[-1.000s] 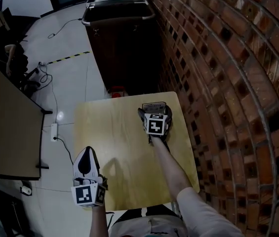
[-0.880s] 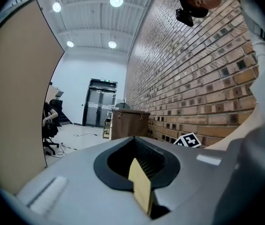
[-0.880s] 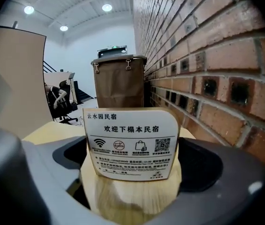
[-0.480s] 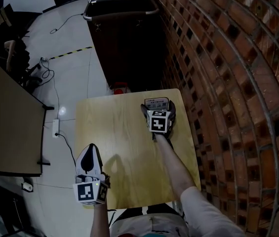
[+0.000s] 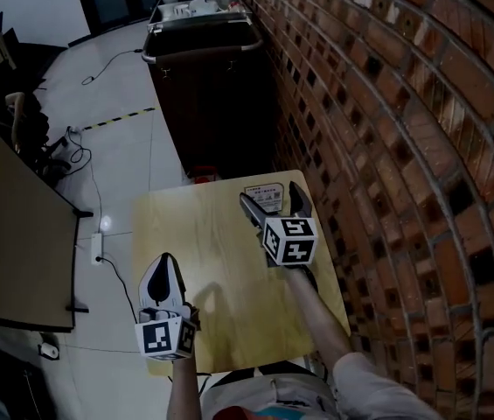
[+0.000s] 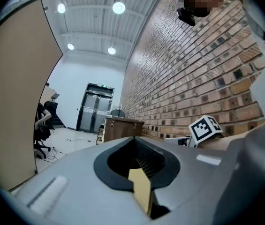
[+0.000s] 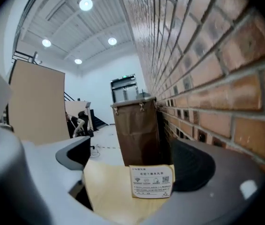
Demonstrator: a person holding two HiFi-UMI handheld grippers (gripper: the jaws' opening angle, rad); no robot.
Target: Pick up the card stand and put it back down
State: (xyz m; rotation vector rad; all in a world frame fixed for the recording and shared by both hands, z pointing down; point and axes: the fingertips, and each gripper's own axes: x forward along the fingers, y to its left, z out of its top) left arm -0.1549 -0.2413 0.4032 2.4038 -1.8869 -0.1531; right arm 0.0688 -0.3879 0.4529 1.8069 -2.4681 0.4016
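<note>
The card stand (image 5: 264,192), a small white printed card, stands upright at the far edge of the light wooden table (image 5: 212,252). My right gripper (image 5: 269,201) reaches over the table with a jaw on either side of the card. Its jaws are closing, but the pads do not touch the card. In the right gripper view the card stand (image 7: 152,181) sits between the jaws of the right gripper (image 7: 131,168), nearer the right one. My left gripper (image 5: 163,269) hovers at the table's near left edge, shut and empty. The left gripper (image 6: 139,175) view shows its jaws together.
A tall dark brown cart (image 5: 203,77) stands just beyond the table. A brick wall (image 5: 386,147) runs close along the right side. On the left are a large desk panel (image 5: 10,234), floor cables with a power strip (image 5: 98,245) and a seated person (image 5: 15,103).
The right gripper has lifted and tilted a little, so both its jaws now show beside the card. The left gripper has barely moved. The head view has shifted slightly.
</note>
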